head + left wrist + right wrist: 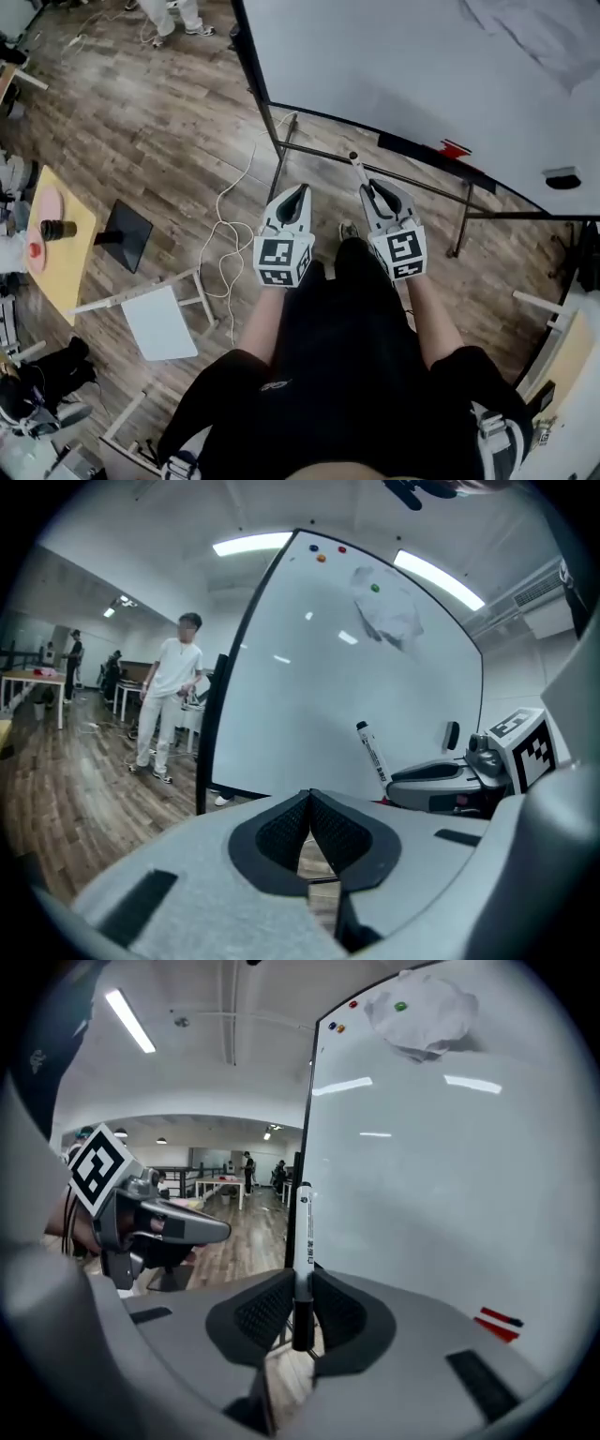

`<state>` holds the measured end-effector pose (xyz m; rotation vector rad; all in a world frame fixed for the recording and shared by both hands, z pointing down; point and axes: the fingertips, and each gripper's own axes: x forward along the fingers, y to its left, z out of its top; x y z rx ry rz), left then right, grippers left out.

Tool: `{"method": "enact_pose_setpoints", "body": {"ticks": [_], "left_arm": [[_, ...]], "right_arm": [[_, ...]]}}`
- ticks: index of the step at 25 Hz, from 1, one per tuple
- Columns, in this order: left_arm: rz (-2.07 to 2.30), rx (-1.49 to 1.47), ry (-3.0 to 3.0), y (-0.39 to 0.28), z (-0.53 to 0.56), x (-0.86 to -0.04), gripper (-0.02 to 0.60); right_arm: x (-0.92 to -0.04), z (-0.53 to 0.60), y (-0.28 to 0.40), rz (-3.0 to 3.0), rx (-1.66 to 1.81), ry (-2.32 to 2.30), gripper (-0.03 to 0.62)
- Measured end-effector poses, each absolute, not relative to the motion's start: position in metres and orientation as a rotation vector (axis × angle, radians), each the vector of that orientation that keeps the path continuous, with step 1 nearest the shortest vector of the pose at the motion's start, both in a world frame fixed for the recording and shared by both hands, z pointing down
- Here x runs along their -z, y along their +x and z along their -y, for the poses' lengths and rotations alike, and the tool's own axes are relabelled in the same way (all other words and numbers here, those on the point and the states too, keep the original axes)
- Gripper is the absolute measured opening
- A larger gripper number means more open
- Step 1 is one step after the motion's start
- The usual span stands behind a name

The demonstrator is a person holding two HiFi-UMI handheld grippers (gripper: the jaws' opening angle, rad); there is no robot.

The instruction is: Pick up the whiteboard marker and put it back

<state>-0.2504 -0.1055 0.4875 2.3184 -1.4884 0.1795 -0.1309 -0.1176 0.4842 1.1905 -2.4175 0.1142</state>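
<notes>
My right gripper (299,1309) is shut on the whiteboard marker (303,1241), a white pen with a black cap that stands upright between the pads. In the head view the marker (356,169) sticks out ahead of the right gripper (379,192), towards the foot of the whiteboard (422,84). From the left gripper view the marker (372,752) and the right gripper (441,782) show at the right, in front of the board (356,686). My left gripper (310,806) is shut with nothing between its pads; it hangs beside the right one (295,199).
The board's tray carries a red marker (456,149) and a black eraser (562,179). The stand's black legs (281,155) and a white cable (225,244) lie on the wooden floor. A person in white (169,700) stands at the left. A yellow table (56,244) is far left.
</notes>
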Motion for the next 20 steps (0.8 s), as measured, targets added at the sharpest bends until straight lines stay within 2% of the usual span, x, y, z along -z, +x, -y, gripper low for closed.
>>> {"method": "enact_pose_setpoints", "body": {"ticks": [6,20], "left_arm": [[1.335,-0.215,2.396,-0.202,0.123,-0.504,0.008],[1.299,-0.197,2.277,-0.146,0.161,-0.55,0.008]], "right_arm": [[-0.503,0.128,-0.08,2.283,-0.143,1.265,0.057],[-0.558,0.167,-0.007,1.87,0.213,0.917,0.057]]}}
